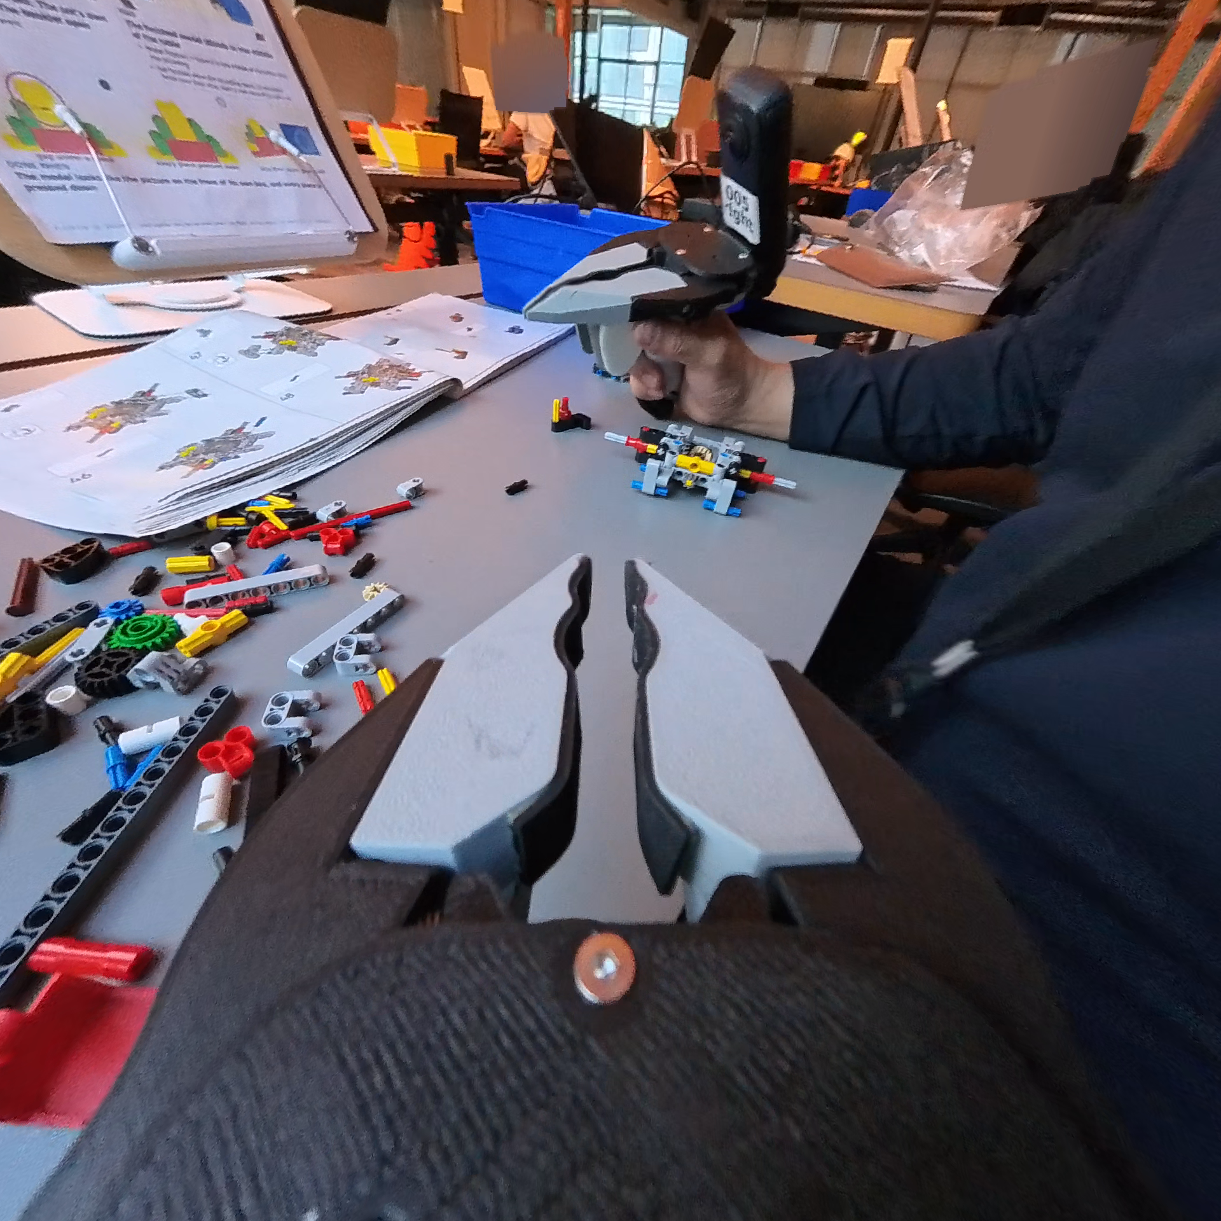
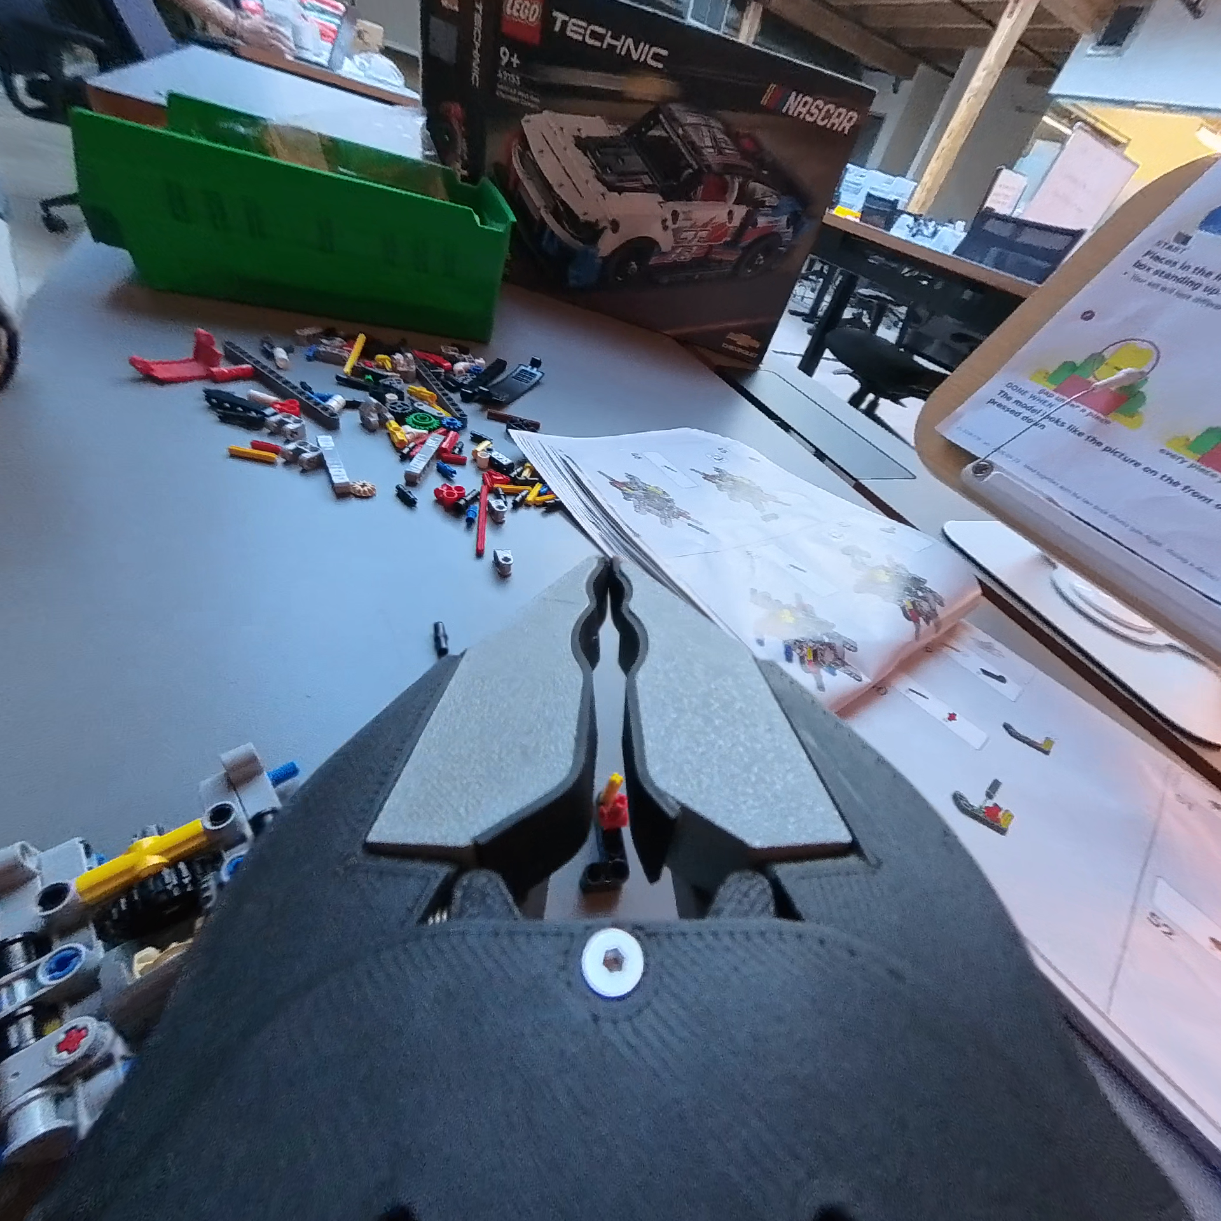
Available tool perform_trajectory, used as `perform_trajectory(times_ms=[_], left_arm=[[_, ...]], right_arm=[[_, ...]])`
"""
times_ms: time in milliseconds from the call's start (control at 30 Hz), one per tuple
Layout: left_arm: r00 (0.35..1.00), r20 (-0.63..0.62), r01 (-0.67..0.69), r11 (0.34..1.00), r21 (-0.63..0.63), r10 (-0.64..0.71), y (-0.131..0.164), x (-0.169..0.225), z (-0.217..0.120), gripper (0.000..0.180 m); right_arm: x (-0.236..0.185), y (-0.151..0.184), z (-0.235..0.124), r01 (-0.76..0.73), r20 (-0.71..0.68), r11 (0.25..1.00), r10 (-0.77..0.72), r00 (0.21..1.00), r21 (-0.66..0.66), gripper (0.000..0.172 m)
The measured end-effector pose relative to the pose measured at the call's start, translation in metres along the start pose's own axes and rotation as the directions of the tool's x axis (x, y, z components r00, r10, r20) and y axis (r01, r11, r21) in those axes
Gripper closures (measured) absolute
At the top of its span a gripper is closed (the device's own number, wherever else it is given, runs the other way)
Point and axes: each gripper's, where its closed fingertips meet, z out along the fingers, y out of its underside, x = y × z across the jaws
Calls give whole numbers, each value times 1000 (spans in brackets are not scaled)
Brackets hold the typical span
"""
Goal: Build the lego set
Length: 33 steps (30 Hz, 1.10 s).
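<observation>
Left gripper (image 1: 608,575) hangs over bare grey tabletop (image 1: 528,522), jaws slightly apart, nothing between the pads, released. Just to its left: scatter of loose building-toy pieces (image 1: 198,628), including a light grey holed beam (image 1: 347,631) and a green gear (image 1: 142,632). Ahead of it, well apart: partly built grey, yellow and black axle assembly (image 1: 700,466) near the table edge, with a small black-red-yellow sub-piece (image 1: 567,416) beside it. Right gripper (image 2: 609,568), held in a hand (image 1: 713,380), is clenched, wavy pads meeting at the tips on nothing. Its tips sit at the edge of the open instruction booklet (image 2: 760,528); a lone black pin (image 2: 440,638) lies left of it. Green bin (image 2: 291,244) and the set's box (image 2: 654,191) stand at the far side.
</observation>
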Motion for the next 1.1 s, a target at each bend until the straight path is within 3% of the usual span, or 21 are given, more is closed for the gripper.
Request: perform_trajectory(times_ms=[233,467,667,767,933,1100], left_arm=[[979,163,-105,988,-111,122,20,0,-3,176],[949,306,-27,987,-161,76,19,-11,-12,166],[891,455,98,977,-189,-1,24,-54,-43,163],[883,466,167,967,-191,-60,27,-72,-53,158],[868,494,153,973,-171,-50,15,-96,-70,157],[858,513,152,955,-256,1,15,-127,-75,157]], right_arm=[[-13,-8,-6,-54,62,998,52,997,31,172],[-9,-2,-14,-23,26,1000,23,999,2,172],[-19,3,-15,-25,87,1000,26,996,-15,172],[-24,2,-14,-12,102,1000,13,995,-11,172],[-21,-2,-17,-69,117,998,67,991,14,172],[-12,-6,-21,-150,123,987,143,982,58,172]])
